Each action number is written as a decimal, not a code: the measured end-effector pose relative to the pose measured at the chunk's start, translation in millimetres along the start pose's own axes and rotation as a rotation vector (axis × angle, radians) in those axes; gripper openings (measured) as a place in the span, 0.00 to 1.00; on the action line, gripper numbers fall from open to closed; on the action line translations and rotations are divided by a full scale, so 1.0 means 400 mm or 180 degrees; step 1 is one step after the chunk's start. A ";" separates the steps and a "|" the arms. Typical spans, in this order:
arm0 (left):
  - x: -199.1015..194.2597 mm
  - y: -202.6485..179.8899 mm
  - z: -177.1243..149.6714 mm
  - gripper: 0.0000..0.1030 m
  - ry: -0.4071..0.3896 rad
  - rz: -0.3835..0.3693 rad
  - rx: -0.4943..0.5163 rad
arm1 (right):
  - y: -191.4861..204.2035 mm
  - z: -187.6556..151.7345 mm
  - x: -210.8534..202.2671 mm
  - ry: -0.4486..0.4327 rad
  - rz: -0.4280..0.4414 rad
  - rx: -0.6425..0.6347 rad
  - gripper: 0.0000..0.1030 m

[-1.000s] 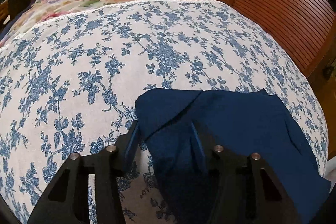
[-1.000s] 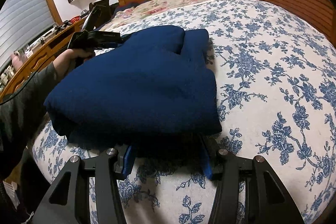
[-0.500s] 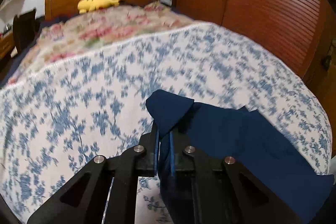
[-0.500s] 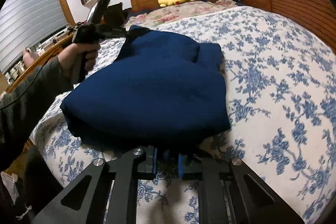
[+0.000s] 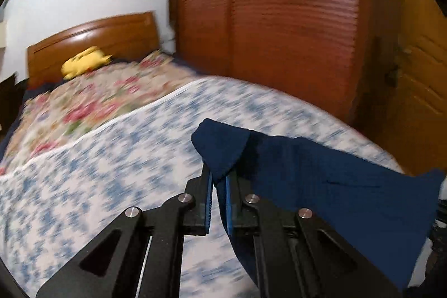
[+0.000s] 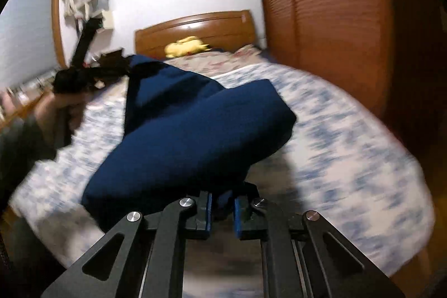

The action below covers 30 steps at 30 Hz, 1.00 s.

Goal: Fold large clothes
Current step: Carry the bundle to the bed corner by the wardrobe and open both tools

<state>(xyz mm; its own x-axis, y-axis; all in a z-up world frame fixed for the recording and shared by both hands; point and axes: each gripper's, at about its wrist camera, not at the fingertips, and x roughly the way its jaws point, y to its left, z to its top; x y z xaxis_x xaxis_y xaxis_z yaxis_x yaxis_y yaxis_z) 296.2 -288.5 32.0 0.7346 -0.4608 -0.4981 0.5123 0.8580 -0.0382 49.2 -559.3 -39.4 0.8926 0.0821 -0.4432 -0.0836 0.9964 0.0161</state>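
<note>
A folded navy blue garment (image 6: 190,136) hangs lifted above the bed (image 6: 349,158), stretched between both grippers. My left gripper (image 5: 219,178) is shut on one corner of the garment (image 5: 321,180), which drapes away to the right. My right gripper (image 6: 222,203) is shut on the garment's near edge. In the right wrist view the left gripper (image 6: 117,66) shows at the garment's far corner, held by a hand. The frames are motion-blurred.
The bed has a blue-flowered white cover (image 5: 97,175) and a pink floral quilt (image 5: 97,99) further back. A yellow plush toy (image 5: 83,63) lies by the wooden headboard (image 5: 92,38). A brown slatted wardrobe (image 5: 279,18) stands on the right. Shelves (image 6: 92,2) hang on the left wall.
Both grippers closed on the garment, which lay flat on the bed, and have lifted it up off the cover. Both views have tilted upward.
</note>
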 end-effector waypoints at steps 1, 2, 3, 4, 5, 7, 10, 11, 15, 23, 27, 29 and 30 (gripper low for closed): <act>0.008 -0.033 0.008 0.08 -0.0014 -0.0063 0.0031 | -0.038 0.002 -0.013 0.0015 -0.0108 -0.0021 0.10; 0.021 -0.076 0.020 0.08 -0.0024 -0.0139 0.0064 | -0.075 0.003 -0.028 0.0032 -0.0225 -0.0052 0.10; 0.038 -0.126 0.033 0.08 -0.0028 -0.0226 0.0104 | -0.112 0.006 -0.043 0.0046 -0.0340 -0.0072 0.10; 0.055 -0.167 0.044 0.08 -0.0026 -0.0289 0.0144 | -0.150 0.008 -0.059 0.0052 -0.0445 -0.0065 0.10; 0.078 -0.222 0.059 0.08 -0.0028 -0.0370 0.0193 | -0.193 0.009 -0.076 0.0062 -0.0555 -0.0051 0.10; 0.108 -0.293 0.082 0.08 -0.0045 -0.0489 0.0234 | -0.266 0.007 -0.111 0.0073 -0.0766 -0.0039 0.10; 0.164 -0.408 0.112 0.08 -0.0092 -0.0680 0.0265 | -0.360 -0.010 -0.152 0.0127 -0.1068 0.0006 0.10; 0.186 -0.438 0.117 0.08 -0.0092 -0.0730 0.0267 | -0.394 -0.022 -0.162 0.0169 -0.1196 0.0050 0.10; 0.286 -0.538 0.103 0.08 0.0087 -0.0864 0.0214 | -0.476 -0.073 -0.170 0.0362 -0.1466 0.0182 0.10; 0.280 -0.535 0.048 0.15 0.0356 -0.0804 0.0262 | -0.538 -0.153 -0.188 0.0518 -0.1635 0.0562 0.26; 0.206 -0.506 0.014 0.30 0.0366 -0.0837 0.0411 | -0.459 -0.148 -0.254 0.0386 -0.1681 0.0584 0.35; 0.158 -0.490 -0.003 0.36 0.0359 -0.0849 0.0486 | -0.445 -0.134 -0.273 0.0330 -0.1705 0.0552 0.39; 0.137 -0.491 -0.009 0.36 0.0355 -0.0851 0.0523 | -0.437 -0.129 -0.276 0.0306 -0.1705 0.0555 0.42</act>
<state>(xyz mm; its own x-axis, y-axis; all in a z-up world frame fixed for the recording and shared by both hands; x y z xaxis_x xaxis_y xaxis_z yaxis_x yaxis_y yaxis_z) 234.3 -481.3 9.3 0.5159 -0.6293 -0.5813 0.7520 0.6576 -0.0445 -57.7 -743.7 -39.5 0.7454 -0.4297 -0.5096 0.4511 0.8880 -0.0891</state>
